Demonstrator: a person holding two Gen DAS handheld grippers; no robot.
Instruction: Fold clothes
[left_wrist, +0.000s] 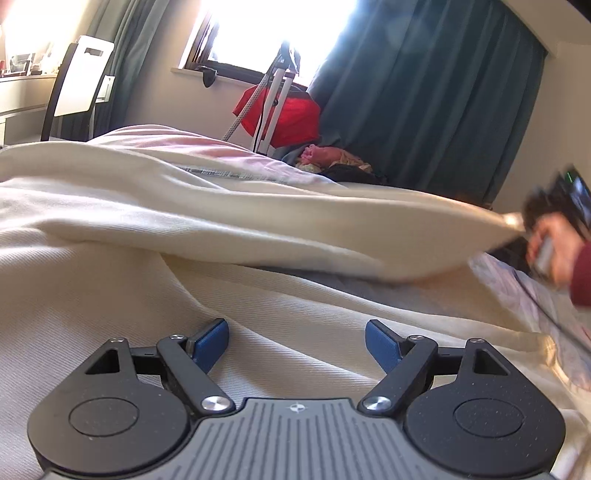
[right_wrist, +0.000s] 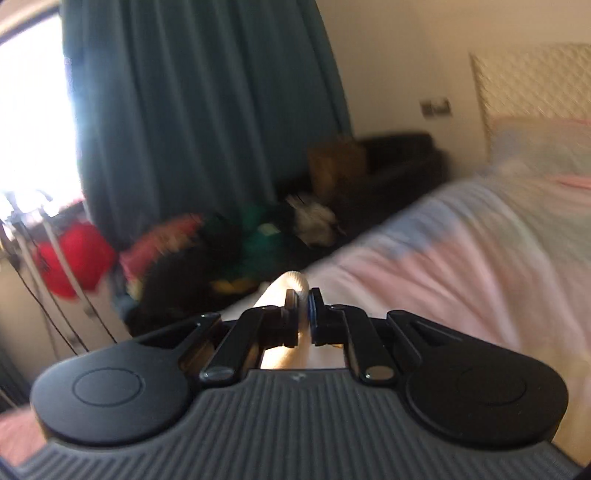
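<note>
While the right hand-held gripper (right_wrist: 303, 299) pinches a corner of the cream garment (left_wrist: 184, 229), keep it taut; the left hand-held gripper (left_wrist: 296, 341), fingers apart, rests on cloth.

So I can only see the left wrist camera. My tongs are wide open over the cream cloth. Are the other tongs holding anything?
Observer: Yes. The right tongs are shut on a fold of the cream cloth.
Operator: What's behind them?
Observer: A messy pile of clothes under the teal curtain.
Operator: Is there a bed?
Observer: Yes, a pink and blue bedspread runs off to the right, with a quilted headboard behind it.
</note>
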